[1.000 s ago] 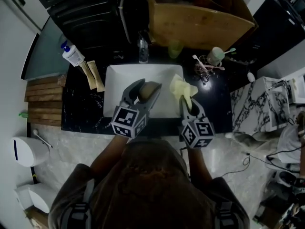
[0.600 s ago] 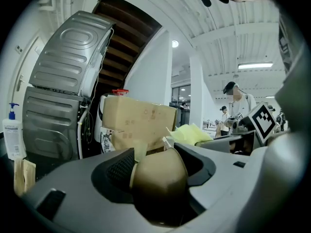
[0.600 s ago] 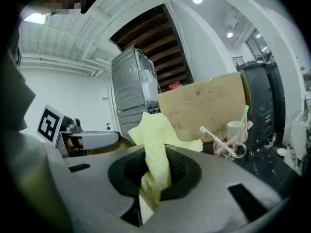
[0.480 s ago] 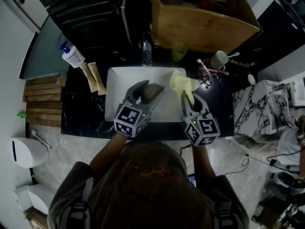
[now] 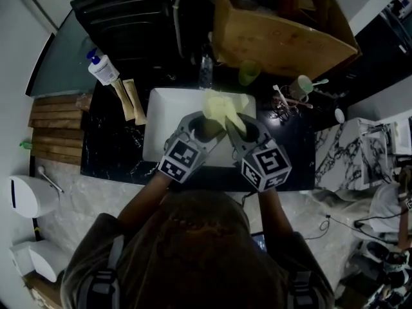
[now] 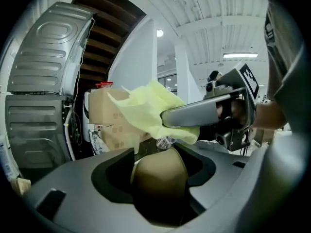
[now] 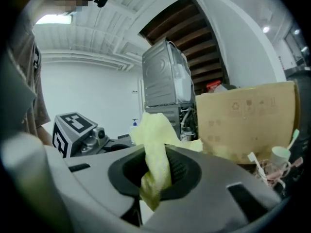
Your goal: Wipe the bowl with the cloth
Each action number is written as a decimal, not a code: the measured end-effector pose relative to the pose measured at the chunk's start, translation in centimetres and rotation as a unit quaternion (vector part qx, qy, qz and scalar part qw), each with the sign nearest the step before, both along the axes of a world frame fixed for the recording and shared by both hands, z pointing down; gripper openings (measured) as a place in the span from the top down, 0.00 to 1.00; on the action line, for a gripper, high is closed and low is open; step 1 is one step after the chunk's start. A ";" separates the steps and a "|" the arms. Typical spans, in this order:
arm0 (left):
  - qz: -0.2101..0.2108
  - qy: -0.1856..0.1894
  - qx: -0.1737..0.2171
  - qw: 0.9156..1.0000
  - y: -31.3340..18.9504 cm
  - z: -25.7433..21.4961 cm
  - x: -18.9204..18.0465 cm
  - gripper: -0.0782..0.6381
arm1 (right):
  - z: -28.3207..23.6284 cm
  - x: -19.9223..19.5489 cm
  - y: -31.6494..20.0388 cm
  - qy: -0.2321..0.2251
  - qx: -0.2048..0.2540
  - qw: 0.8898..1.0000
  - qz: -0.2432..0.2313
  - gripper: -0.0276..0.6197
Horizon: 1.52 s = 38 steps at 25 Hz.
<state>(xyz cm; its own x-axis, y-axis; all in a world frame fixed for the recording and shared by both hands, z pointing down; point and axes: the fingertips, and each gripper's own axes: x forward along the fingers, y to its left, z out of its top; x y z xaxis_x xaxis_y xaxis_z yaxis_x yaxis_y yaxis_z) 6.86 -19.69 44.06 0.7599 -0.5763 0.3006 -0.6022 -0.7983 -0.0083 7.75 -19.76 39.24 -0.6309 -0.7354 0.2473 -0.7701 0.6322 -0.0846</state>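
Recycling mark on far brown cardboard box [image 7: 245, 115]; my left gripper [image 5: 205, 124] clamps the brown round bowl [image 6: 159, 176], right gripper [image 5: 239, 122] pinches the pale yellow cloth [image 7: 154, 164] just beyond it.

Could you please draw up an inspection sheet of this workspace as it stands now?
Surface: black counter with a white sink set in it.
Job's things: brown bowl held over the sink; yellow cloth just above it, contact unclear.
Clutter: pump bottle, green cup, white cup holding brushes, cardboard box.
Grippers: left gripper shut on the bowl; right gripper shut on the cloth.
Cables: cable on the floor, right.
Surroundings: wooden slats left; marbled panel right.
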 end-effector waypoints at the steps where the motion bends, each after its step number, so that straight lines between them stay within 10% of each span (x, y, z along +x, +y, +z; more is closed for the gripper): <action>1: 0.006 -0.002 0.001 1.000 0.1 0.0 0.0 0.52 | 0.1 -0.7 0.1 0.005 -0.005 1.000 -0.021 0.90; 17: 0.034 0.012 0.008 0.999 0.6 -0.9 -0.2 0.53 | 1.4 -3.7 0.5 0.005 -0.056 0.990 -0.126 0.90; 38: 0.037 0.022 0.005 0.999 0.9 -1.3 -0.5 0.53 | 1.3 -3.2 0.0 -0.011 -0.057 0.992 -0.116 0.90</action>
<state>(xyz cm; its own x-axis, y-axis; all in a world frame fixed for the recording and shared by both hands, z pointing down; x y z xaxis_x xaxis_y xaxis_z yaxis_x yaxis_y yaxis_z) 6.32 -18.78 42.72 0.8134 -0.5203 0.2600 -0.5406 -0.8412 0.0081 4.53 -19.71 40.51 -0.7858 -0.5384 0.3043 -0.6025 0.7774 -0.1805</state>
